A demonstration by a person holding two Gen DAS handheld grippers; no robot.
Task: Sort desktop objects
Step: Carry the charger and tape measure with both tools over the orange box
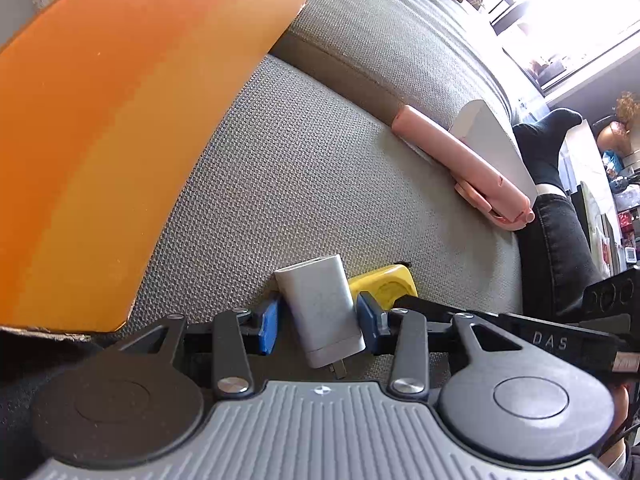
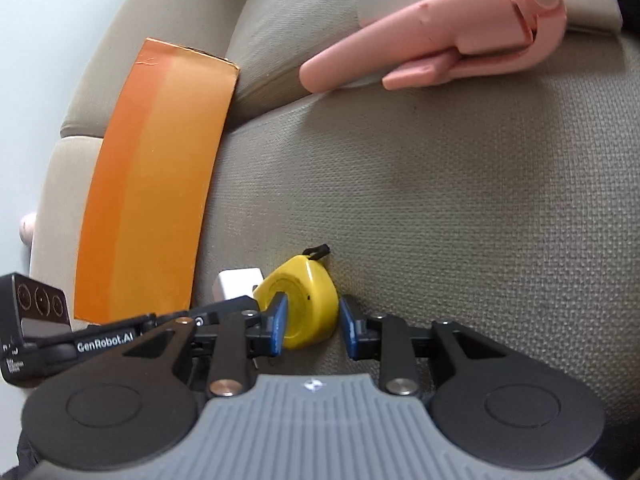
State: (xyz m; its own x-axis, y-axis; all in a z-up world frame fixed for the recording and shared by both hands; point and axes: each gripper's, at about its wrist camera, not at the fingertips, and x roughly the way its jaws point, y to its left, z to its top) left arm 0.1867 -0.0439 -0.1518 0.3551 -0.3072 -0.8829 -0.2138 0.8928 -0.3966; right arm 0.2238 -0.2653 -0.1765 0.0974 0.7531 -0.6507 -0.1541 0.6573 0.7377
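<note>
Left wrist view: your left gripper (image 1: 318,320) points down at the grey woven sofa cushion (image 1: 320,184), and its blue fingers (image 1: 267,326) sit either side of a white charger (image 1: 322,310). Both pads look to be against the charger's sides, so you have it clamped; its metal prongs point back toward the camera. Just behind the charger, on the right, a yellow tape measure (image 1: 386,286) lies on the cushion, touching or nearly touching it. A tall orange cardboard panel (image 1: 120,140) stands at the left. Farther back, a pink folded gadget (image 1: 460,160) lies along the crease where the seat meets the backrest, with a white box (image 1: 492,136) against it. A person's dark-trousered leg (image 1: 556,240) and black sock show at the right edge. Right wrist view: your right gripper (image 2: 312,326) straddles the yellow tape measure (image 2: 302,304). The left finger (image 2: 278,326) overlaps its face, while the right finger stands just clear of its side with a sliver of cushion between, so the fingers are apart and not clamped. The white charger (image 2: 236,282) peeks out beyond your other gripper's arm, beside the tape measure. The orange panel (image 2: 152,184) leans at the left, and the pink gadget (image 2: 440,36) lies well apart at the top.
</note>
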